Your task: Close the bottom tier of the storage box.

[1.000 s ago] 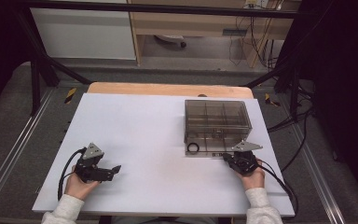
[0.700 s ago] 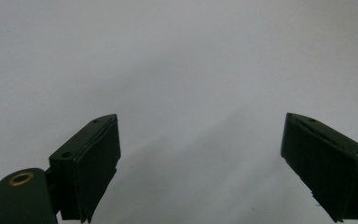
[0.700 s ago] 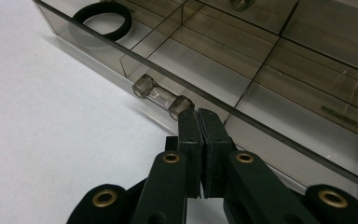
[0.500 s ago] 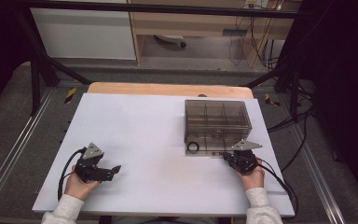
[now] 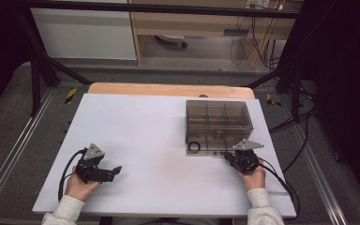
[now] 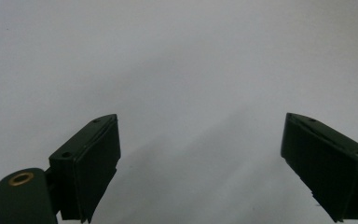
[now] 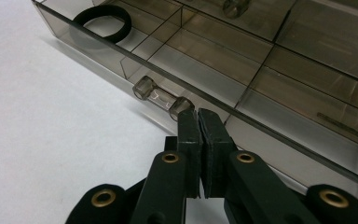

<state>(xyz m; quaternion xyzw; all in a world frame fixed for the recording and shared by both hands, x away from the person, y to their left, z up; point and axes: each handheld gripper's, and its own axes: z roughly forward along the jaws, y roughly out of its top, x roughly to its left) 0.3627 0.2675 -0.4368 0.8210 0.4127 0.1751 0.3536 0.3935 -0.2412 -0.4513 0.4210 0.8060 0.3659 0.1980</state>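
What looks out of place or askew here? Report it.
Nothing stands out. The clear compartment box sits square on the white table, lid closed, a black ring flat in its corner compartment. The right gripper is shut at the box's latch; the left gripper is open.

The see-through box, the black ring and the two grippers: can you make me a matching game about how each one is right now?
Things:
1. black ring
2. left gripper
3. right gripper
4. clear box

States:
A. jaws wide apart over bare white table
B. lying in a corner compartment
C. lid down, standing on the table
D. jaws pressed together by the box's clear latch

Pairs: 1-B, 2-A, 3-D, 4-C
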